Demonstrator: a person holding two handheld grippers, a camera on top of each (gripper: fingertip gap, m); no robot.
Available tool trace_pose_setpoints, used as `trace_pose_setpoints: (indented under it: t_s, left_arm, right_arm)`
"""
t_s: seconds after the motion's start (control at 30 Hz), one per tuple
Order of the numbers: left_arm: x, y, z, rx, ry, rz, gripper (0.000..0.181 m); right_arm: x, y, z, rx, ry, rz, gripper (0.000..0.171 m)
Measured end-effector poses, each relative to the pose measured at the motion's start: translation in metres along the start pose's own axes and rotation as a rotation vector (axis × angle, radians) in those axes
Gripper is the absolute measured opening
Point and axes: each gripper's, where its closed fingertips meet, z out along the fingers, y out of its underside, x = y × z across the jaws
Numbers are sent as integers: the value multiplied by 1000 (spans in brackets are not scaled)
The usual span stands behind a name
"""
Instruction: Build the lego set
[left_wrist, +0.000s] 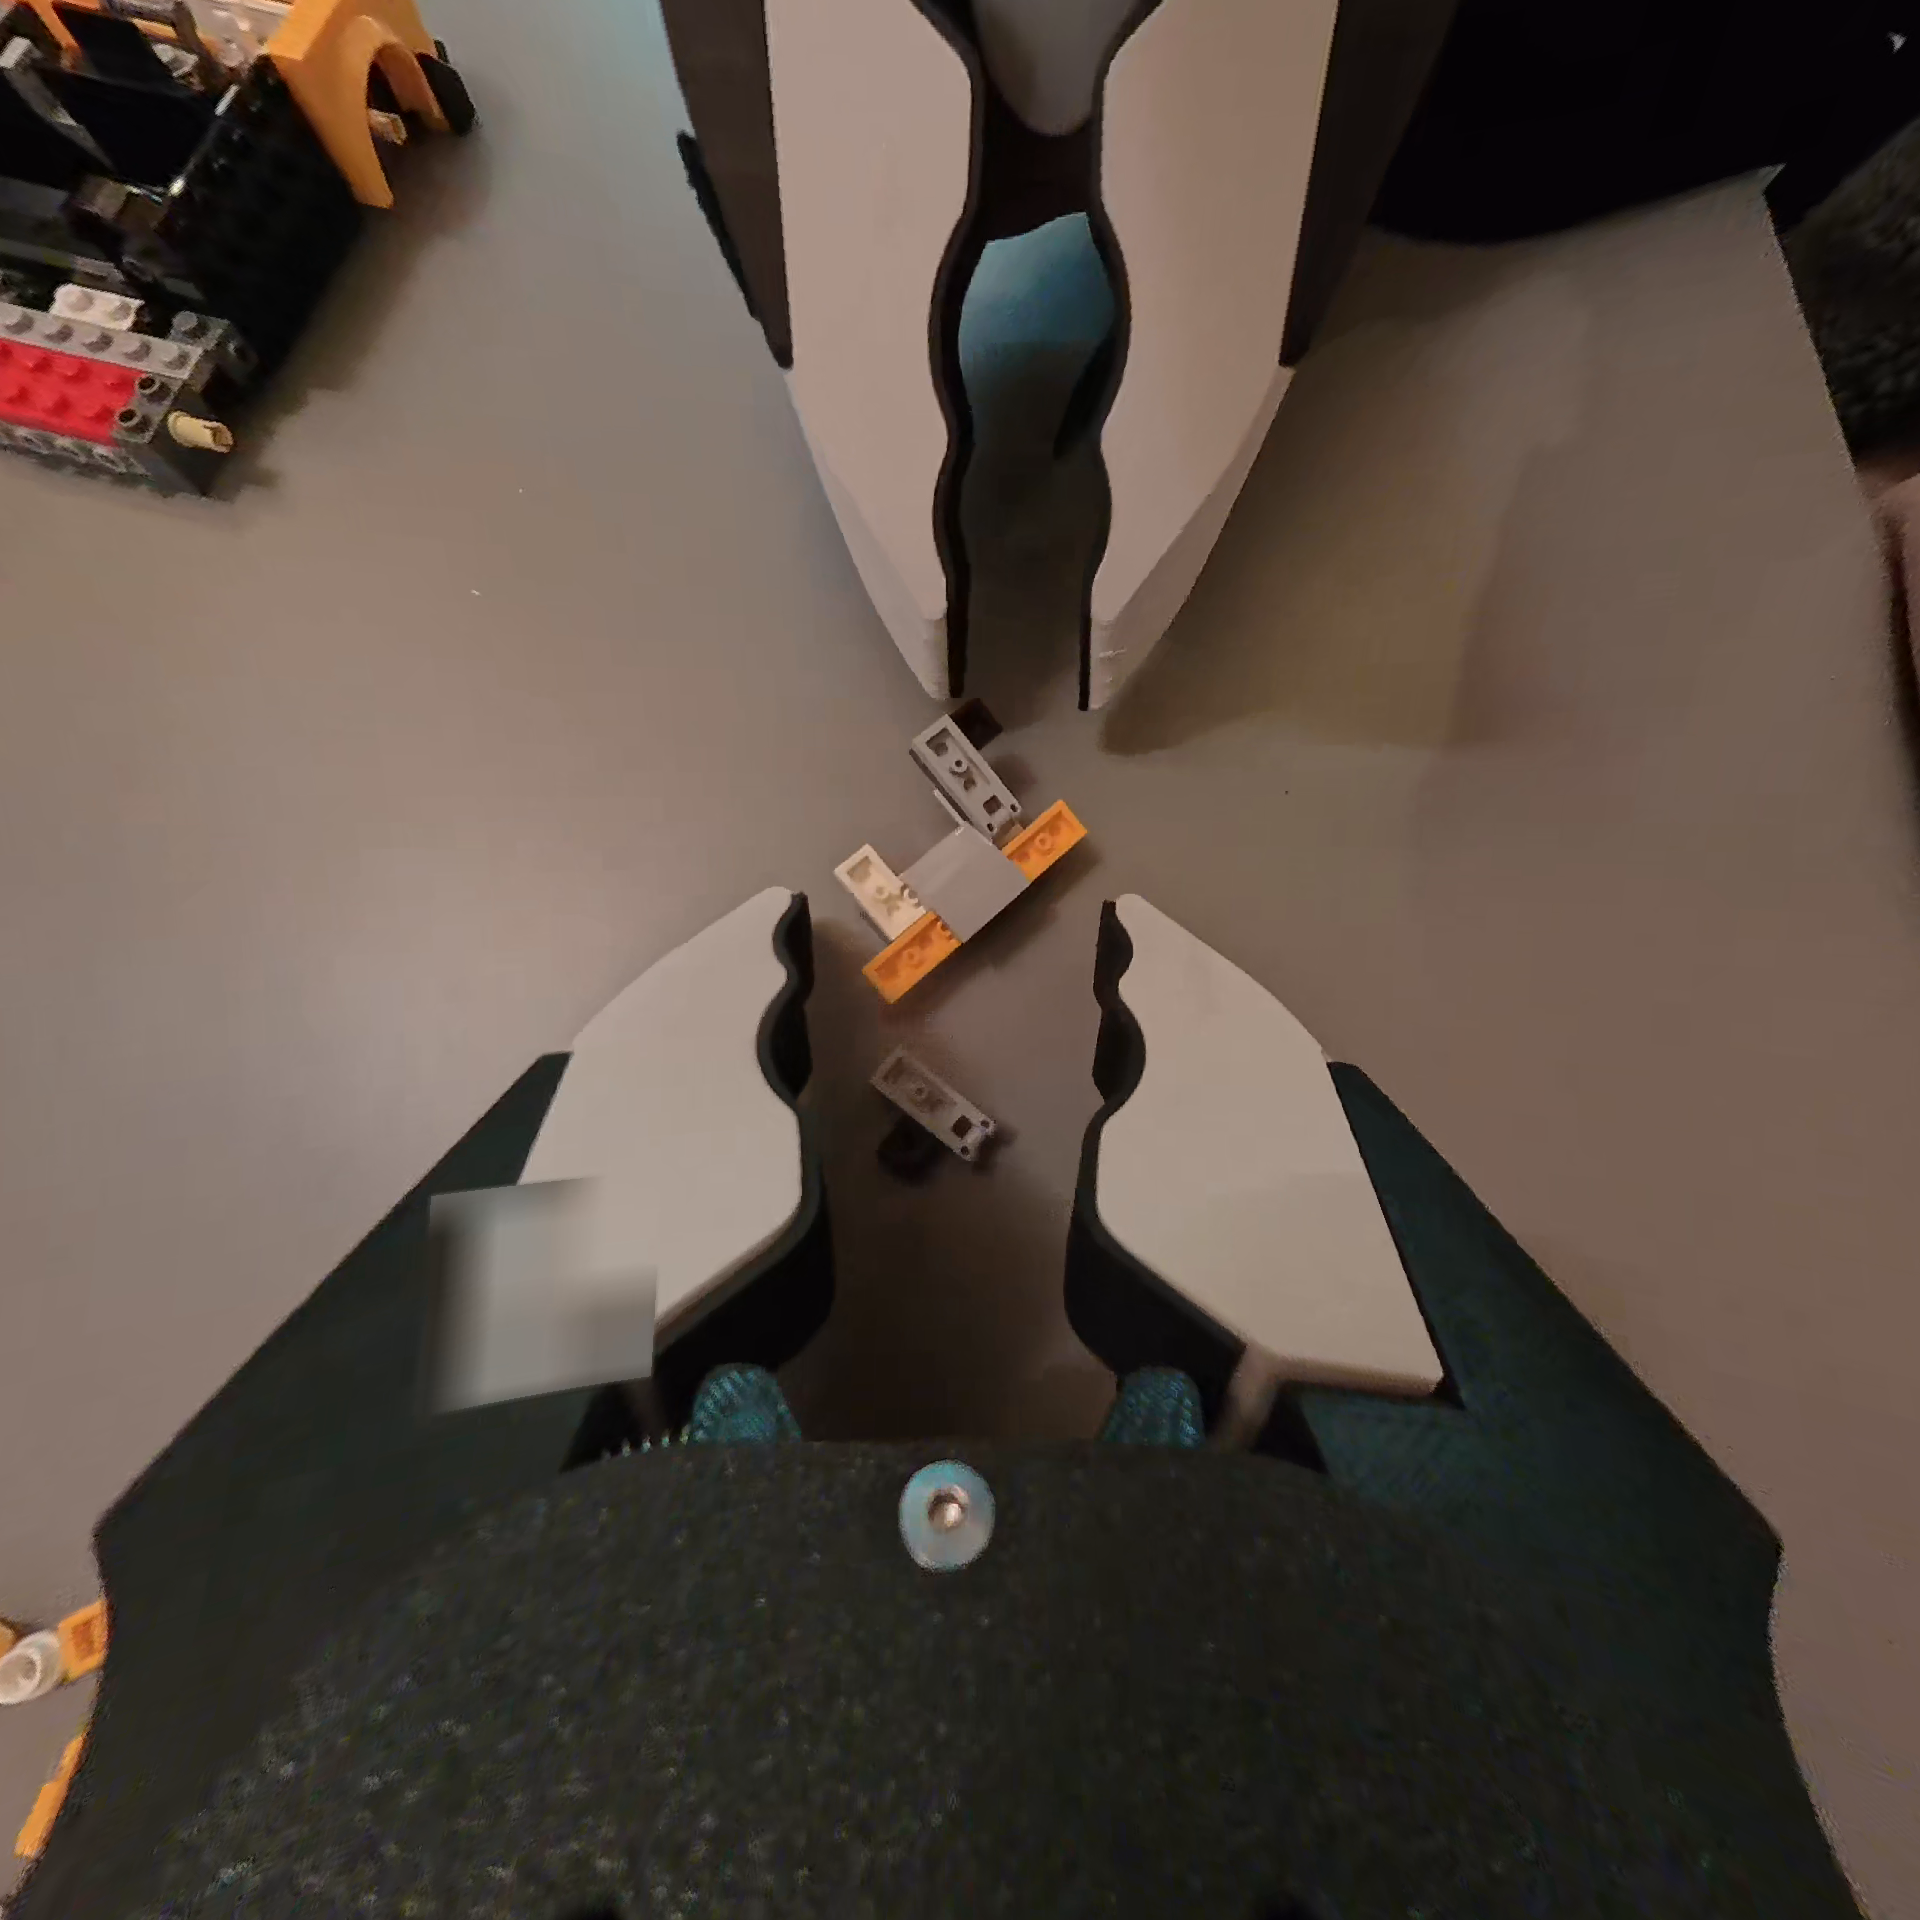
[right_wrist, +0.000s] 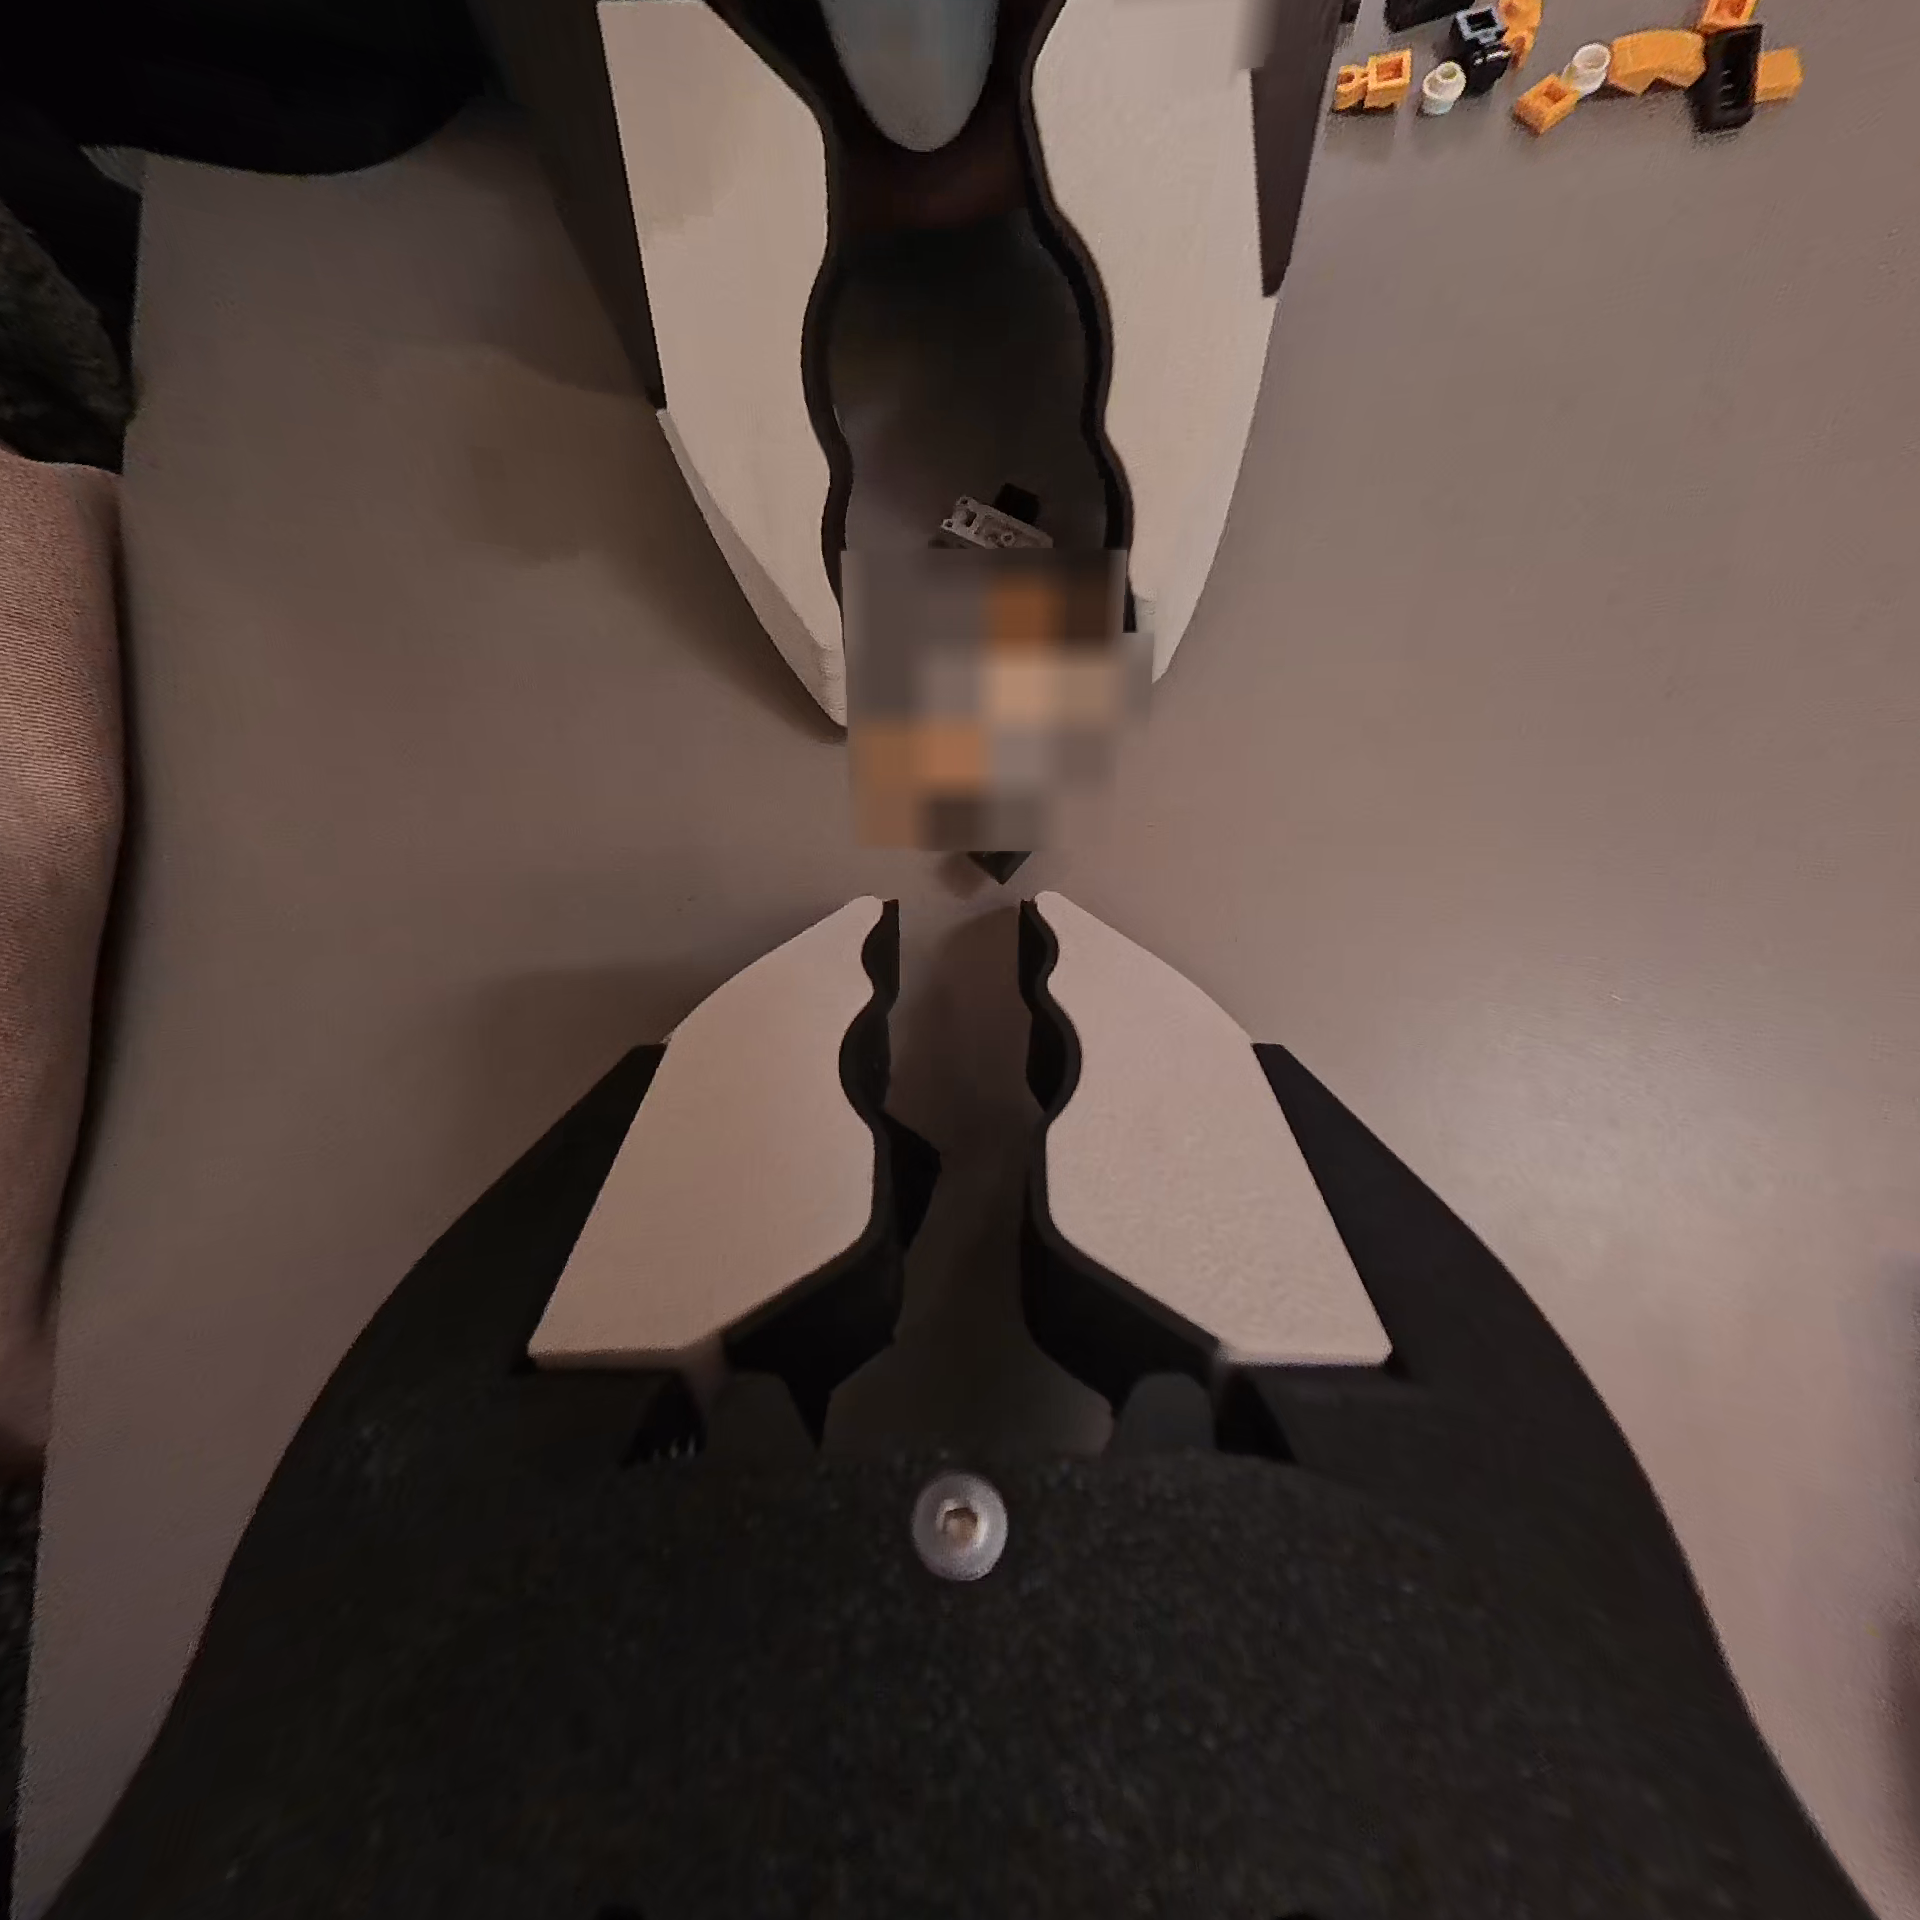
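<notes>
Between both sets of tips, on grey table: small sub-assembly, orange strip w/ grey block and white plate. Long axis running approx 8 to 2 o'clock in left wrist view. Lying just ahead at 12 of left gripper, jaws spread wide, pinching nothing. Right gripper facing from 12, jaws narrowly parted, empty, tips just short of grey hinge piece. Second loose grey piece lying betw left fingers. Half-built model far off at 10. Left prob nearer; strip's slant likely needs wrist twist before closing.
</notes>
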Motion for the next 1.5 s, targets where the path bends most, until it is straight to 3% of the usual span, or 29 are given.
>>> trace_pose_setpoints:
  t_s: [0.37, 0.7, 1.2, 1.5]
  left_arm:
    - [4, 4, 2, -61, -33, 44, 22]
    - [5, 6, 0, -68, -33, 24, 17]
    - [5, 8, -2, -52, -24, 15, 28]
    - [3, 7, -2, -48, -44, 38, 11]
  right_arm:
    - [7, -1, 3, 16, 32, -2, 12]
    - [11, -4, 0, 44, 55, 4, 7]
    - [15, -3, -6, 62, 69, 8, 9]
    - [16, -4, 1, 62, 87, -18, 11]
